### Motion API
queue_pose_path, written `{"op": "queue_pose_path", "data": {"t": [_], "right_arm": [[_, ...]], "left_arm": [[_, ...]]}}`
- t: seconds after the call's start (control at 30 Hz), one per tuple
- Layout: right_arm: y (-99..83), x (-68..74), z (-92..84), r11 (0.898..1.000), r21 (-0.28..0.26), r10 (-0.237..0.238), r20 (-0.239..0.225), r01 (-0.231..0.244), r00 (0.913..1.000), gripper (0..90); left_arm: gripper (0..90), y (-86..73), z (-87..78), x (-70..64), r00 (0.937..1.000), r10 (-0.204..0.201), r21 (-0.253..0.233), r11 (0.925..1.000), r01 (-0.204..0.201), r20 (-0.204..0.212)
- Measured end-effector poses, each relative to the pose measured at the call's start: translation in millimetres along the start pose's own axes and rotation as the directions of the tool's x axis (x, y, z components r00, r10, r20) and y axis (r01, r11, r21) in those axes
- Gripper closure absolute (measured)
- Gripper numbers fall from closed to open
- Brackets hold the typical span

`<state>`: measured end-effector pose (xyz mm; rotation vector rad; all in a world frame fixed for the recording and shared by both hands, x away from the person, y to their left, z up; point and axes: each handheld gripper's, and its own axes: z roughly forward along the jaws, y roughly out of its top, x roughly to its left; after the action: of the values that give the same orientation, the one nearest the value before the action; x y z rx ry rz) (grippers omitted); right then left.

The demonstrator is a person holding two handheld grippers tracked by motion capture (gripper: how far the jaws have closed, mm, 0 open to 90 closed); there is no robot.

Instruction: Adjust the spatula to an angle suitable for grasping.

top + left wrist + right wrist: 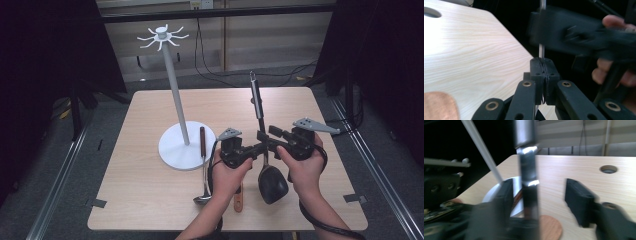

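From the high view, a pale wooden surface [150, 190] carries a white stand [172, 90] with a round base and a crown of hooks at the top; nothing hangs on the hooks. Just beside the base lies a ladle [202, 165] with a dark wooden handle, its metal bowl toward the near edge. Two hands come in from the bottom. The left claw [256, 148] and the right claw [267, 137] meet at a black spatula [263, 145], which stands nearly upright, its steel handle pointing up and away and its black blade low over the surface near the front. A brown wooden handle end [239, 201] pokes out below the left hand.

In the left gripper view, the left claw [544, 75] is pressed together, pinching the thin steel shaft of the spatula [541, 51], which rises straight out of the pads. Behind it, blurred, are the other gripper and fingers of the other hand. The surface [474, 57] slopes away at left.

In the right gripper view, the right claw [539, 197] is spread: the spatula handle [527, 170] stands between the pads close to the left one, the right pad well clear of it. The stand's pole [482, 152] and base show behind, and a round brown wooden end [550, 227] lies on the surface below.
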<state>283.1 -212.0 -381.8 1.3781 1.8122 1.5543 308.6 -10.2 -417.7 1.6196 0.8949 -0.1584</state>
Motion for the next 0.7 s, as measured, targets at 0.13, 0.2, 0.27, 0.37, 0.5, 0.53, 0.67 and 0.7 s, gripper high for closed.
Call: {"op": "queue_pose_path", "data": {"t": [0.13,0.2,0.27,0.37,0.5,0.53,0.67,0.7], "right_arm": [[3.5,-8.5,-3.6,1.000,-0.012,-0.023,-0.019,0.023,0.9996,30.9],[4.3,-13.0,-4.1,0.999,-0.010,-0.031,-0.002,0.031,0.9995,25.7],[2.0,-22.4,-2.7,0.999,0.000,-0.040,0.029,0.040,0.9988,20.5],[-1.8,-28.2,0.3,0.998,0.023,-0.053,0.055,0.052,0.9971,18.1],[-11.6,-39.3,6.0,0.997,0.055,-0.054,0.079,0.050,0.9954,14.6],[-11.6,-39.3,6.0,0.997,0.055,-0.054,0.079,0.050,0.9954,14.6],[-17.8,-44.9,9.5,0.994,0.090,-0.070,0.098,0.062,0.9927,11.5],[-19.3,-46.0,10.2,0.993,0.094,-0.078,0.102,0.069,0.9917,10.3]], "left_arm": [[88.5,2.7,-14.3,9.7,0.9998,-0.018,-0.017,0.9997,0.018,0.008],[88.4,4.6,-20.1,12.5,1.0000,-0.005,-0.021,0.9998,0.005,0.002],[88.4,7.1,-27.6,15.1,1.0000,0.003,-0.029,0.9996,-0.003,-0.005],[88.4,10.3,-36.2,18.2,0.9999,0.013,-0.042,0.9990,-0.013,-0.005],[88.5,13.5,-46.3,21.2,0.9999,0.013,-0.059,0.9982,-0.013,0.000],[88.5,14.1,-48.1,21.8,0.9999,0.015,-0.065,0.9978,-0.015,0.001],[88.5,18.4,-56.9,21.9,0.9987,0.049,-0.083,0.9953,-0.050,-0.011],[88.5,19.6,-59.5,21.8,0.9982,0.059,-0.085,0.9946,-0.060,-0.013]]}}
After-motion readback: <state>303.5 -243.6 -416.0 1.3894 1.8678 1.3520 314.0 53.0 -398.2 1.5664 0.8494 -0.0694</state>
